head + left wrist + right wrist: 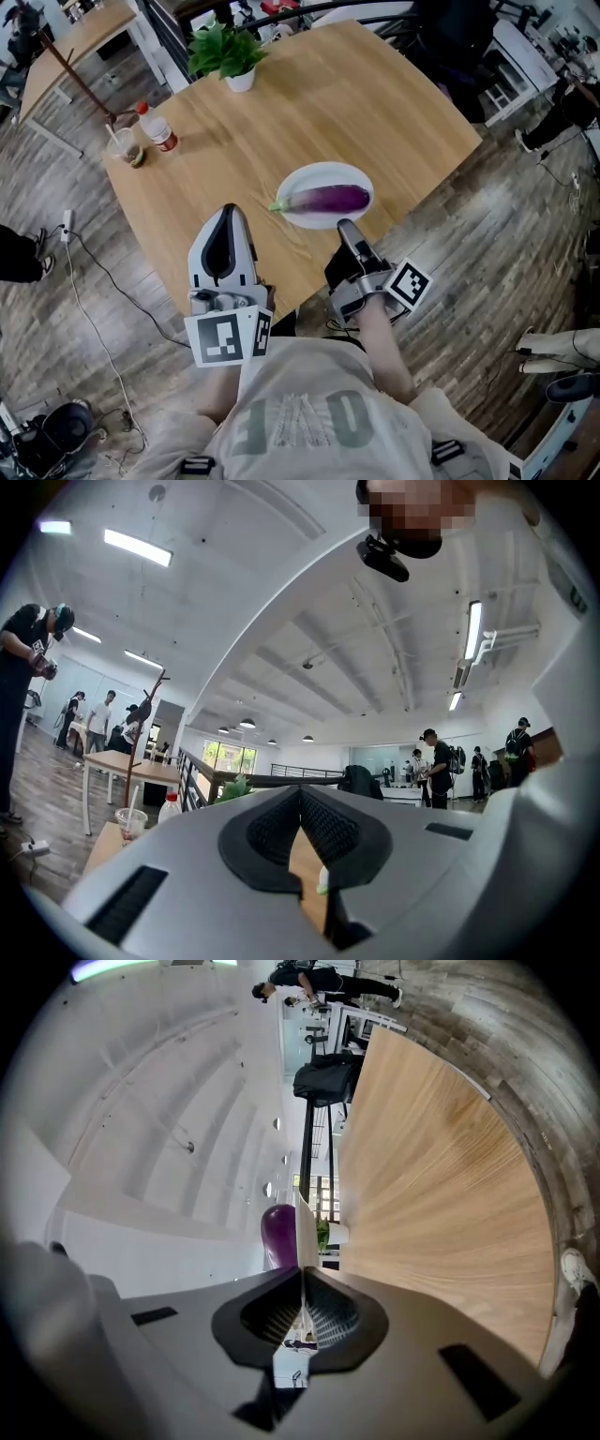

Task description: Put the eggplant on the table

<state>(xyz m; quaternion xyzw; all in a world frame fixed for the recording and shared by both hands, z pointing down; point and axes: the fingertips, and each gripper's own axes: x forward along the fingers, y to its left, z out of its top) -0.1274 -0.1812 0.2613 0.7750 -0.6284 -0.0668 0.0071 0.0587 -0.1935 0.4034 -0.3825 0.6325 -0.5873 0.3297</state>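
White plate (323, 173) at table (375, 103) edge | right hand-held gripper (346, 226) pinches rim | left hand-held gripper (228, 212) closed

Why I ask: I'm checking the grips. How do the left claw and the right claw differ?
The right claw is shut on the rim of the plate that bears the eggplant; the left claw is shut on nothing. The right claw is rolled onto its side; the left claw lies flat. Both point level, toward the table.
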